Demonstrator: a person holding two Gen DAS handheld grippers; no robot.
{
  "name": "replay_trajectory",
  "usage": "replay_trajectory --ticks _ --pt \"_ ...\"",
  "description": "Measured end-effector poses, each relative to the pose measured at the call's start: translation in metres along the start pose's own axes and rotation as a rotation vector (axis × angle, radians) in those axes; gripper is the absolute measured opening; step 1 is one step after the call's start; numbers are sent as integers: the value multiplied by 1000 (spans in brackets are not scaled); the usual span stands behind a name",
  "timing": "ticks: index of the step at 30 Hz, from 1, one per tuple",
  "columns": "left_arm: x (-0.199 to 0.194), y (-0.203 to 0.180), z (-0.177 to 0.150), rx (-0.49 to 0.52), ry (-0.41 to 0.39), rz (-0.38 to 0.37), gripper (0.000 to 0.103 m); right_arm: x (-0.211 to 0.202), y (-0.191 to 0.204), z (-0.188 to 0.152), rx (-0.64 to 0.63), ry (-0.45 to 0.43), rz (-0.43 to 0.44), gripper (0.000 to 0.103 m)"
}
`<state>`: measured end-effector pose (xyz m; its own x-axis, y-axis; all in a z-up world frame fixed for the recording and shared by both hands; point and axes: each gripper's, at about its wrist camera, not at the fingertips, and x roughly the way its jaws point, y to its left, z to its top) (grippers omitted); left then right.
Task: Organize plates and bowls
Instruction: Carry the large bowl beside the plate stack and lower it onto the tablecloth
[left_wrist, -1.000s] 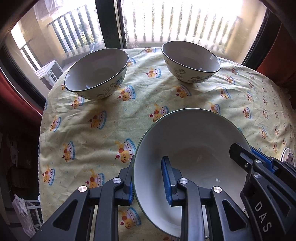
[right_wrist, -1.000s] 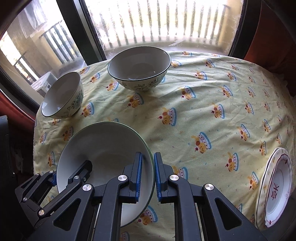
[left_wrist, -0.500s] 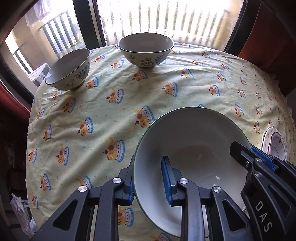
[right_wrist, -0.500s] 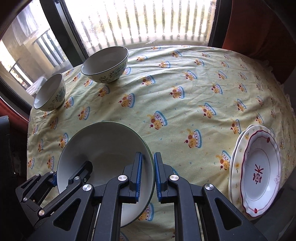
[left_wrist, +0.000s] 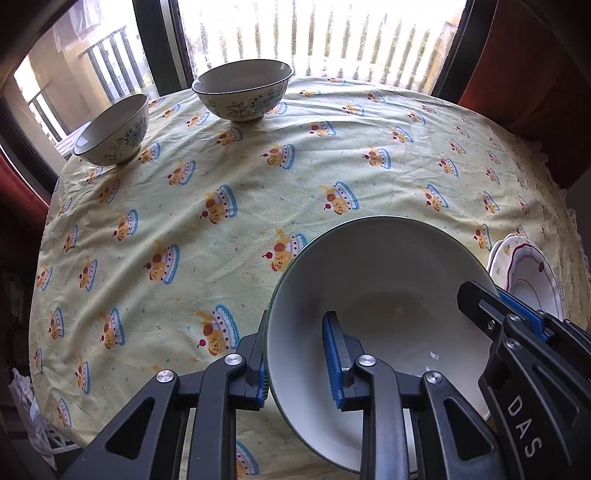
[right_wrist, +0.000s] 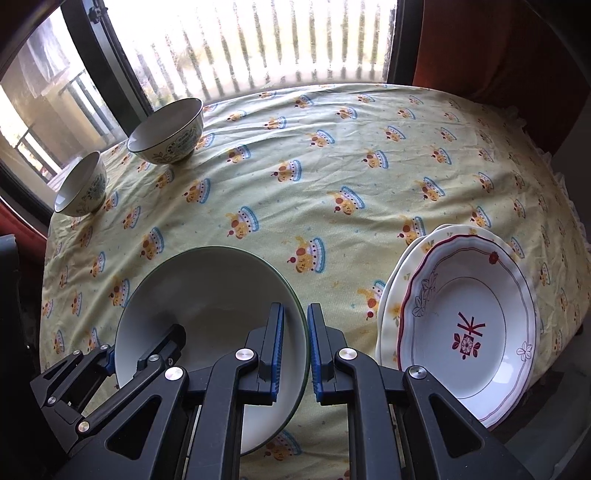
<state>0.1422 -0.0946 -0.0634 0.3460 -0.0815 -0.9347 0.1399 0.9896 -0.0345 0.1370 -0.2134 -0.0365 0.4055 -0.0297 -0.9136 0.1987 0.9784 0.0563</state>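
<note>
A large white bowl with a green rim (left_wrist: 376, 280) (right_wrist: 210, 291) is held above the yellow tablecloth by both grippers. My left gripper (left_wrist: 295, 358) is shut on its left rim. My right gripper (right_wrist: 295, 347) is shut on its right rim and also shows in the left wrist view (left_wrist: 517, 321). A stack of white plates, the top one with a red edge (right_wrist: 469, 325) (left_wrist: 524, 277), lies on the table just right of the bowl. Two patterned bowls, a smaller one (left_wrist: 110, 129) (right_wrist: 81, 188) and a larger one (left_wrist: 242, 90) (right_wrist: 166, 133), stand at the far left by the window.
The round table wears a yellow cloth with cake prints (left_wrist: 295, 177) (right_wrist: 332, 155). A window with a balcony railing (left_wrist: 317, 37) runs behind it. A red curtain (left_wrist: 524, 74) hangs at the far right. The table edge drops off at left and right.
Both grippers have carried the large bowl to the right and back from the two patterned bowls. The plate stack has come much closer on the right.
</note>
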Motion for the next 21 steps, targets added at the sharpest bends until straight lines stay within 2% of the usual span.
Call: replay_trajectory --ticks 4,9,15,17,18,20,21 --pt "9 -10 -10 -19 28 15 24 10 -14 -7 -11 14 12 16" --pt "6 -15 -20 -49 6 48 24 15 -24 -16 -39 34 45 16" --pt "7 -18 -28 -95 19 53 38 16 -28 -21 -71 49 79 17" --pt "4 -18 -28 -111 12 59 46 15 -29 -21 -78 45 98 17" --pt "2 -17 -28 -119 7 64 56 14 -29 -20 -84 41 103 20" --pt "-3 -16 -30 -139 -14 60 63 11 -29 -19 -96 31 109 45" --pt "-5 -15 -30 -145 -21 58 67 9 -30 -19 -96 19 113 67"
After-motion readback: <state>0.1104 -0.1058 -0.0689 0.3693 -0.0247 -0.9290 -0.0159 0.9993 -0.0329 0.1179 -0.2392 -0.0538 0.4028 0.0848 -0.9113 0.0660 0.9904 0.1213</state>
